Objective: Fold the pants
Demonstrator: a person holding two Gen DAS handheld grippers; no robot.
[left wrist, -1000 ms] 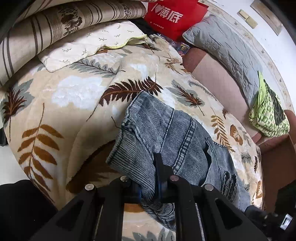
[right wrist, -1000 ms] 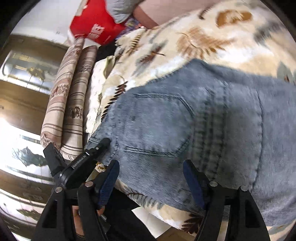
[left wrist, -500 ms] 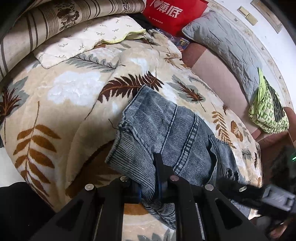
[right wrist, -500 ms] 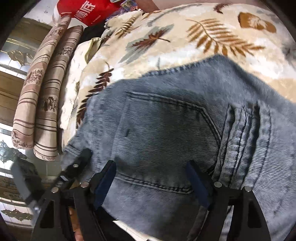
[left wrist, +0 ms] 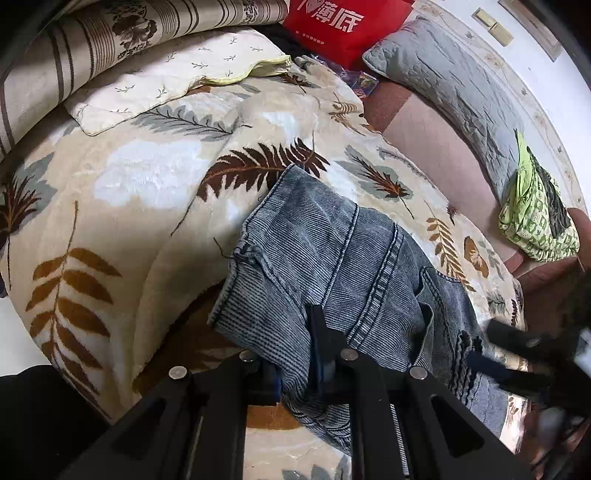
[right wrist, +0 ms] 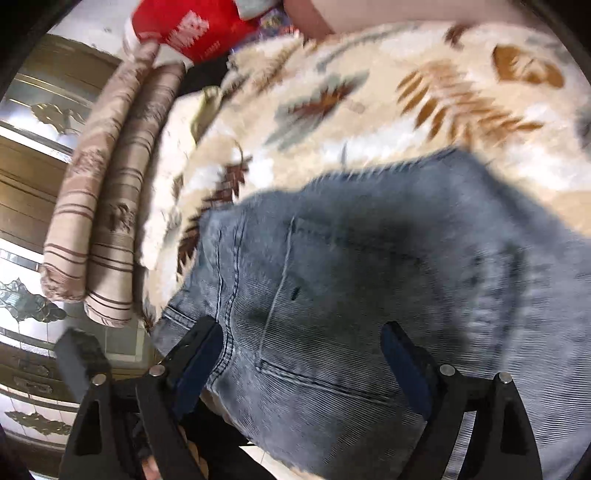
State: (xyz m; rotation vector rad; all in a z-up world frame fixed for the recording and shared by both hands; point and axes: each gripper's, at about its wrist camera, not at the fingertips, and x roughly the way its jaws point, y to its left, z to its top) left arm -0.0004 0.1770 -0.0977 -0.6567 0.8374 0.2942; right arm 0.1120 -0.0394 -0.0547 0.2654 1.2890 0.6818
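Near the front edge of the bed, in your left wrist view, your left hand-held gripper (left wrist: pixel 295 354) is closed on a bunched fold of the denim pants (left wrist: pixel 332 266), its two dark fingers pinching the cloth between them. From that pinch the pants spread away over the leaf-print blanket (left wrist: pixel 147 192), with one hemmed corner reaching toward the middle of the bed and a double-stitched seam running diagonally across the fabric. At the right edge of this view the other hand-held gripper appears as a dark, blurred shape just beside the pants. Toward the head of the bed lie a striped bolster (left wrist: pixel 129 40) and a cream quilted pad (left wrist: pixel 166 81); a red bag (left wrist: pixel 343 26) stands beyond them. Along the far side of the bed rest a grey pillow (left wrist: pixel 450 92) and a green patterned cloth (left wrist: pixel 535 221).

Over the same garment, in your right wrist view, your right hand-held gripper (right wrist: pixel 303 362) is spread wide, its blue-padded fingers (right wrist: pixel 402 369) well apart, with the pants (right wrist: pixel 369 288) showing between and beyond them. A back pocket with its stitched outline lies between the two fingers. You cannot tell from this blurred frame whether the pads touch the denim. The leaf-print blanket (right wrist: pixel 406 92) shows beyond the pants, the striped bolster (right wrist: pixel 103 206) lies at the left, and the red bag (right wrist: pixel 192 29) sits at the top. Behind the bolster stands a wooden cabinet with patterned glass (right wrist: pixel 33 288).
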